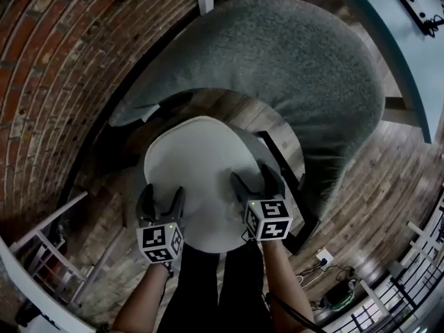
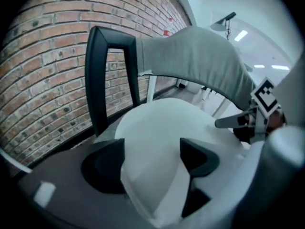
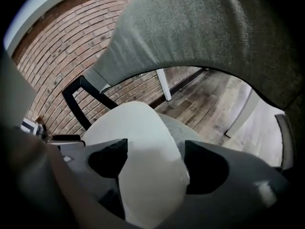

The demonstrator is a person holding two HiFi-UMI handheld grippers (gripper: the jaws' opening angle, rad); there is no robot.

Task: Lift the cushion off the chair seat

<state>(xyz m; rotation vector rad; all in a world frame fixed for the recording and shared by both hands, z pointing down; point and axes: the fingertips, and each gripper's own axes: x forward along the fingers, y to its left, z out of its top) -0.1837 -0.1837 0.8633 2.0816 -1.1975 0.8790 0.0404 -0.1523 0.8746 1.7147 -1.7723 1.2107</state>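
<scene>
White cushion (image 1: 198,161) sits in left tongs (image 1: 163,195), right tongs (image 1: 251,175).
</scene>
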